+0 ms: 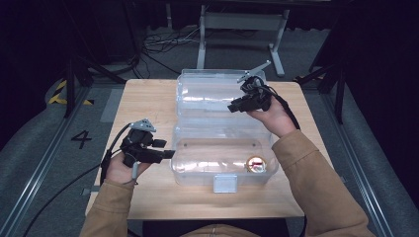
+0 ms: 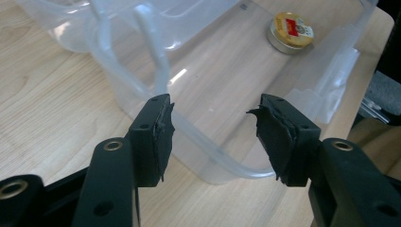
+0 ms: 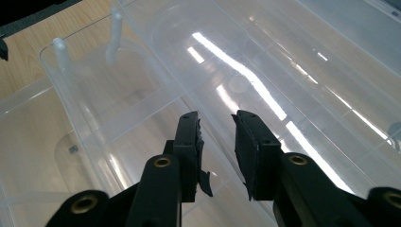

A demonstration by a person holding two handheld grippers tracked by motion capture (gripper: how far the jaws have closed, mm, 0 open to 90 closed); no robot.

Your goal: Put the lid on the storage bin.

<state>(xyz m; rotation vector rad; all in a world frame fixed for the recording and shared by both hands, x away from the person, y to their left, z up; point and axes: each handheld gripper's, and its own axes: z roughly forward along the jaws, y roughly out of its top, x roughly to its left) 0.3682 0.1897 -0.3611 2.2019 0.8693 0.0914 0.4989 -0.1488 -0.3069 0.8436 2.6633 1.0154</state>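
One clear plastic box (image 1: 225, 160) sits mid-frame in the high view, its lid (image 1: 217, 91) thrown open behind it; a small round tin (image 1: 256, 164) lies in the lower right of the tub. My left gripper (image 1: 168, 154) rests at the box's left wall, my right gripper (image 1: 232, 106) over the lid.

Left gripper view: my jaws stand wide, empty, straddling the box rim (image 2: 208, 142); the tin (image 2: 290, 32) lies upper right.

Right gripper view: my jaws are narrowly apart, gripping nothing, above the lid's edge (image 3: 265, 71).
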